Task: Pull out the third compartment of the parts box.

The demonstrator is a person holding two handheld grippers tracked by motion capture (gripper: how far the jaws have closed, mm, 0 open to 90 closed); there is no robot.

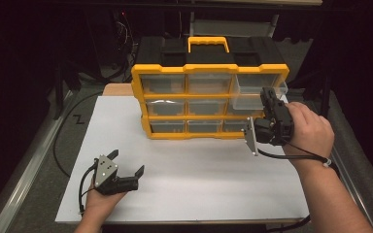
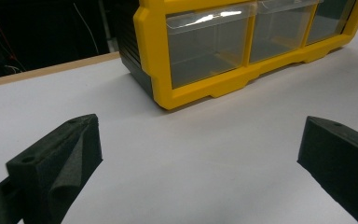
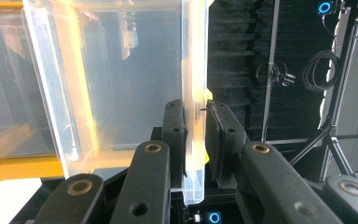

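Dark surroundings frame a white table, set with little on it so the work has room. At its far edge stands a yellow-and-black organizer, upright on its base with a yellow carry handle on top and its nine clear drawers facing the person, which puts every front within reach from the near side.

One of those, the top right drawer, juts partway out of its slot, apart from its flush neighbours. The right gripper is at its front, reaching in from the side with the hand behind it. In the right gripper view the jaws are pressed together on the drawer's thin clear front wall, one pad inside and one outside; pinching that lip is likely the surest way to slide so smooth a box along its runners.

Near the table's front edge the left gripper rests low in the left hand, well apart from the organizer. Its jaws stand wide with nothing between them, and it seems parked out of the way while the other hand works the drawer
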